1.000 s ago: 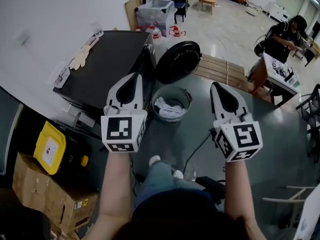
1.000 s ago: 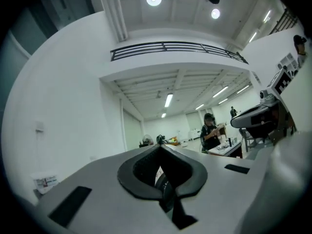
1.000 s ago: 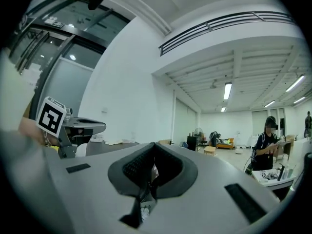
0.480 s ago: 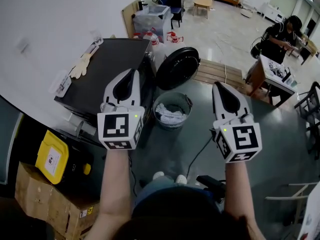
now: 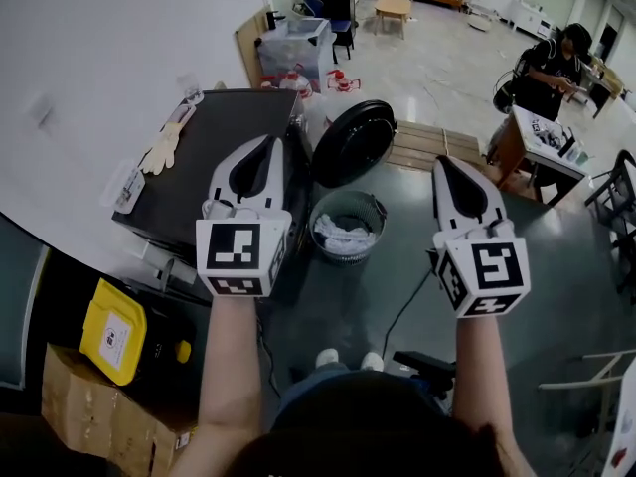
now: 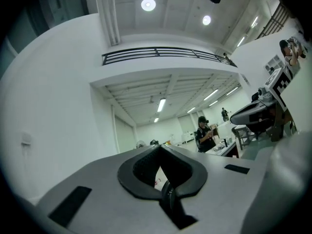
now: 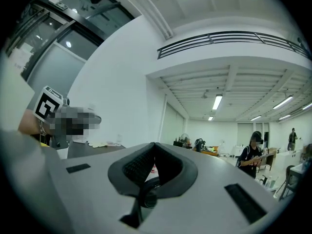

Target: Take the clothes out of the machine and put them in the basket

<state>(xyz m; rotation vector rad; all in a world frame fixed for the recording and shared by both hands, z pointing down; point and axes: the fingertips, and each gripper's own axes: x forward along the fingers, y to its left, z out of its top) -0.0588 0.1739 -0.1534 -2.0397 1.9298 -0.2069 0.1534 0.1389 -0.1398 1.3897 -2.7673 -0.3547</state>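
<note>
Grey mesh basket [image 5: 376,209] on the dark floor, just right of the black machine [image 5: 214,162], with white clothes [image 5: 343,235] heaped inside. Machine's round door [image 5: 353,142] swung open on the basket's far side. Left gripper [image 5: 268,141] held level over the machine's right edge, jaws pressed together, nothing between them. Right gripper [image 5: 443,161] also level, to the right of the basket, jaws likewise closed and empty. Pale gloves [image 5: 162,147] lying on the machine's top, at far left.
</note>
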